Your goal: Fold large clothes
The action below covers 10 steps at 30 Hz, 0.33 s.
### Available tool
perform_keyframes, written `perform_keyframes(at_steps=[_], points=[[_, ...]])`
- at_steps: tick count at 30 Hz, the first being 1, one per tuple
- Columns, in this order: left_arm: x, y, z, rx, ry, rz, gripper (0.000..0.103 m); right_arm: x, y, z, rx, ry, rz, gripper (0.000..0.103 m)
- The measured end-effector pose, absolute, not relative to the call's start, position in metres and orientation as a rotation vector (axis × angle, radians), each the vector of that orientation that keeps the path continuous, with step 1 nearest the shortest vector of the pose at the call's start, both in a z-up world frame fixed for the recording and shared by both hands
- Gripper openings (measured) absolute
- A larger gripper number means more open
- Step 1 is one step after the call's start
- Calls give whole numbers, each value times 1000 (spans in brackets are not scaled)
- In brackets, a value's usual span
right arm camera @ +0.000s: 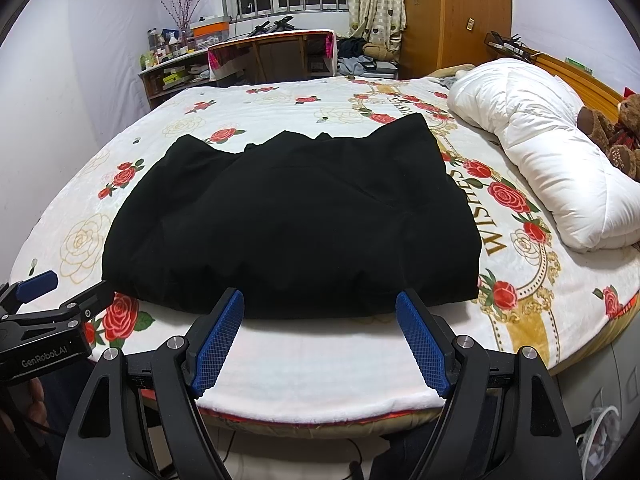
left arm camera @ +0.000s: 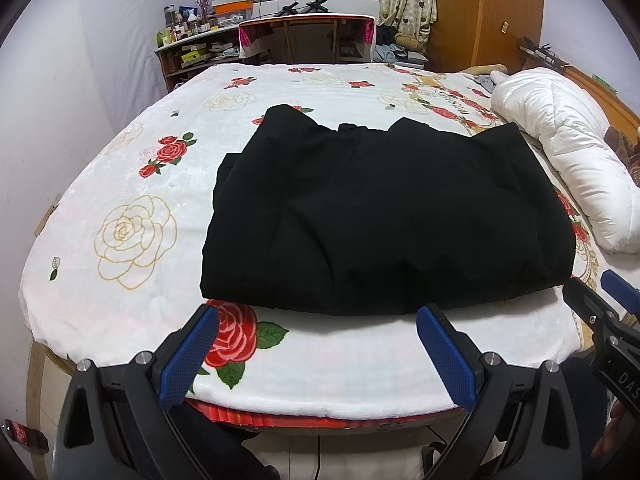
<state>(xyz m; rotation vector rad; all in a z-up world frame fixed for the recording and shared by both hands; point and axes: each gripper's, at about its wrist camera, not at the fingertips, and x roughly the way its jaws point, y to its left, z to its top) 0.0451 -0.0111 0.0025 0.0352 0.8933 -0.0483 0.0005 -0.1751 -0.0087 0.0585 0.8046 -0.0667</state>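
A large black garment [left arm camera: 384, 208] lies folded into a thick rectangle on the bed, also in the right wrist view [right arm camera: 296, 220]. My left gripper [left arm camera: 318, 312] is open and empty, just short of the garment's near edge towards its left part. My right gripper [right arm camera: 320, 298] is open and empty, fingertips at the near edge of the garment. Each gripper shows in the other's view: the right one [left arm camera: 596, 292] at the garment's near right corner, the left one [right arm camera: 72, 288] at its near left corner.
The bed [left arm camera: 320, 368] has a white blanket with red roses. A rolled white duvet [right arm camera: 544, 152] lies along the right side, with a teddy bear [right arm camera: 616, 132] beyond it. A desk, shelves and a wooden wardrobe stand behind the bed.
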Motion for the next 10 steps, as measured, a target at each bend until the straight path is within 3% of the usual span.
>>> perform_keyframes(at_steps=[10], points=[[44,-14,7,2,879,-72,100,0,-175,-9,59,806,-68,78]])
